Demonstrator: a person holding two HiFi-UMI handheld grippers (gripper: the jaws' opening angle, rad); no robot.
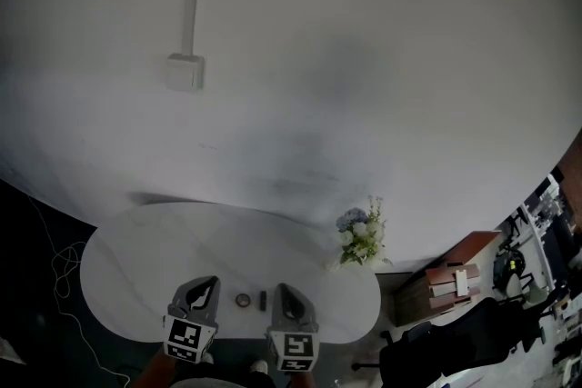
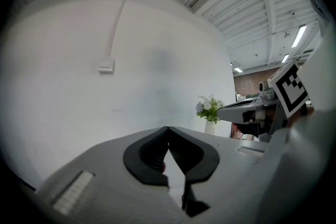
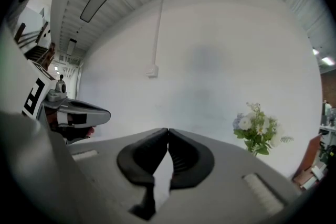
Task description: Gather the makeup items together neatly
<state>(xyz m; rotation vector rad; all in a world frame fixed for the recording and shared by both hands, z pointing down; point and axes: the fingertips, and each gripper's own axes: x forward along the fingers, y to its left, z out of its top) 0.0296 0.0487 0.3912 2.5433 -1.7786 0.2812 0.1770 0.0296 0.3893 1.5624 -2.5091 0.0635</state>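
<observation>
A pale wall [image 1: 364, 59] fills most of the head view, with a thin conduit running down it to a small switch box [image 1: 185, 71]. Below lies the white oval table [image 1: 136, 259], and a wooden cabinet [image 1: 450, 279] stands off its right end. The left claw [image 1: 207, 284] and the right claw [image 1: 284, 291] show over the table's near edge, side by side and apart. In its own view the left claw [image 2: 168, 129] is clenched, tips meeting with nothing between them. The right claw [image 3: 168, 131] is likewise clenched and empty. A vase of flowers [image 1: 361, 236] stands at the table's far right. On the table, seen between the two claws, lie the makeup items. These are a small round item [image 1: 243, 299] and, just beside it, a small dark item [image 1: 263, 298].
</observation>
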